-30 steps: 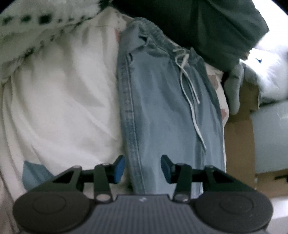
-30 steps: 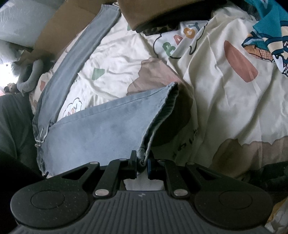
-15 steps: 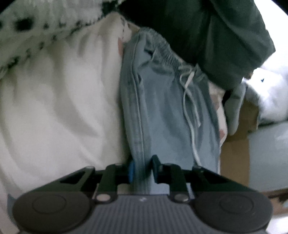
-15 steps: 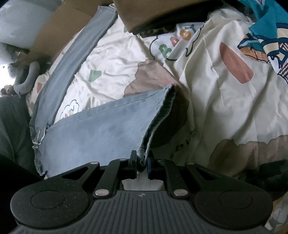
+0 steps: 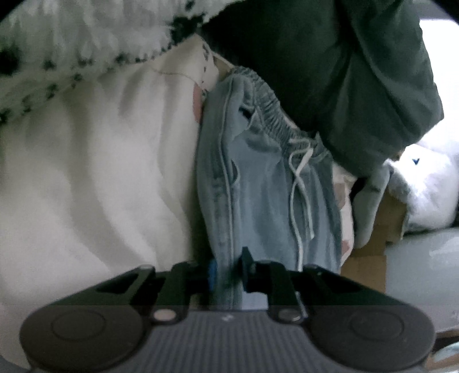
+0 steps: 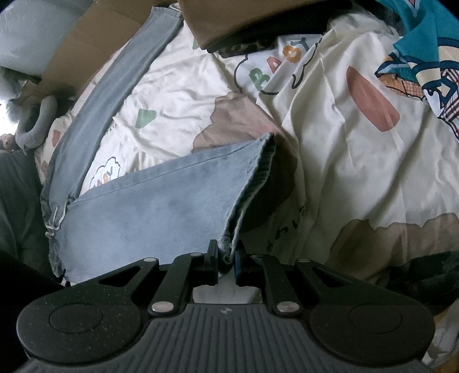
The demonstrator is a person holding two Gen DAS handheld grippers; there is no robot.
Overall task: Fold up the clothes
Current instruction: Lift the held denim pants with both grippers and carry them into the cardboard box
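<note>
Light blue denim trousers with an elastic waistband and a white drawstring lie on a cream printed bedsheet. My left gripper is shut on the side seam of the trousers, which hang bunched from it up toward the waistband. My right gripper is shut on the hem corner of one trouser leg and holds it raised off the sheet. The other leg stretches away flat toward the top left.
A person in dark green clothing stands at the waistband end. A speckled white blanket, a cardboard box, a brown garment, a teal printed garment and a grey plush toy surround the sheet.
My left gripper closed from open onto the trousers' side seam and lifted it, so the cloth bunched up. My right gripper kept its hold on the hem and shifted slightly.
</note>
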